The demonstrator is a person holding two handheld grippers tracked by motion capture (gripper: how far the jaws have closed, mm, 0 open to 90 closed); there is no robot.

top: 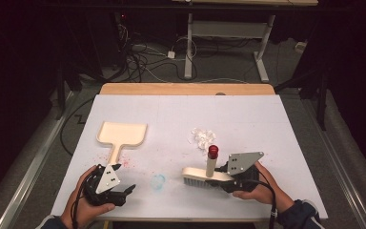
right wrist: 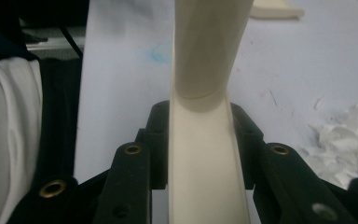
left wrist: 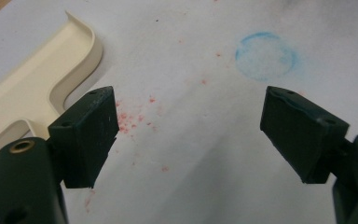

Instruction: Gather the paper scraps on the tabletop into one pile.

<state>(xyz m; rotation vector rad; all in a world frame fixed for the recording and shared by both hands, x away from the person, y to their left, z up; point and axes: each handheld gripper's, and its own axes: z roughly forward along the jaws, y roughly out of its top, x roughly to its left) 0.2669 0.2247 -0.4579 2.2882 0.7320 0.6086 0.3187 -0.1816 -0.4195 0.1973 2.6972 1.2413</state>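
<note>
So this is looking like a sweep-up job that's barely getting going. The right gripper [top: 221,177] is pinching the cream hand brush [top: 204,175] by the end of its block, jaws pressed tight on both sides of it in the right gripper view, bristles facing down at the table and the upright handle with the red cap [top: 213,151] sticking up just ahead of the jaws. The pile of white paper scraps [top: 203,137] is sitting beyond the brush, off past that handle, looking untouched as far as I can tell. The left gripper [top: 125,179] is hanging with its jaws spread wide and nothing between them, and the cream dustpan [top: 122,134] is lying flat just ahead of it, handle [top: 116,153] pointing back toward the gripper, not picked up yet. So I'd say: brush in hand, pan still to grab, sweeping all left to do.
</note>
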